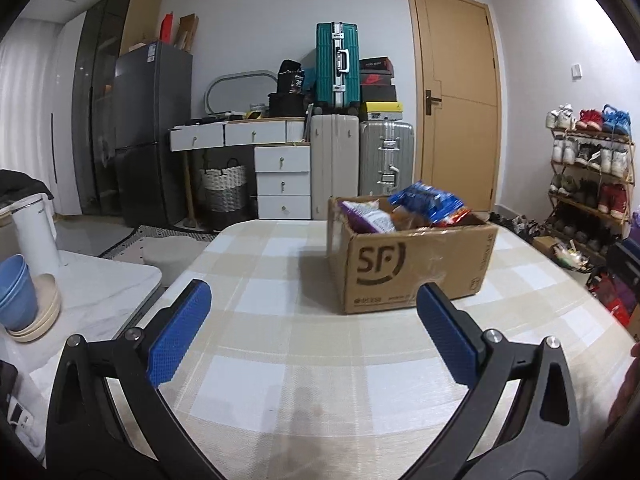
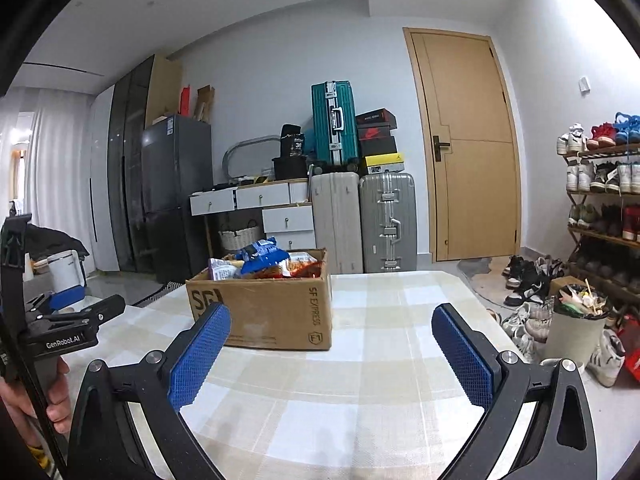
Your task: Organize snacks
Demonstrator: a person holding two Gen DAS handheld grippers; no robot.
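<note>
A brown SF cardboard box [image 1: 408, 264] stands on the checked tablecloth, open at the top, with several snack packets in it: a blue one [image 1: 428, 196] on top, a purple one [image 1: 366, 216] and a red one. It also shows in the right wrist view [image 2: 264, 308], with the blue packet [image 2: 260, 256] on top. My left gripper [image 1: 314, 328] is open and empty, hovering over the table in front of the box. My right gripper [image 2: 332, 354] is open and empty, in front and to the right of the box. The left gripper's body [image 2: 68, 320] shows at the left of the right wrist view.
The table [image 2: 360, 412] has a beige and white checked cloth. A side counter at the left holds blue bowls [image 1: 14, 292], plates and a white kettle [image 1: 34, 236]. A full bin [image 2: 576, 324] and shoes lie on the floor at the right. Suitcases and drawers stand behind.
</note>
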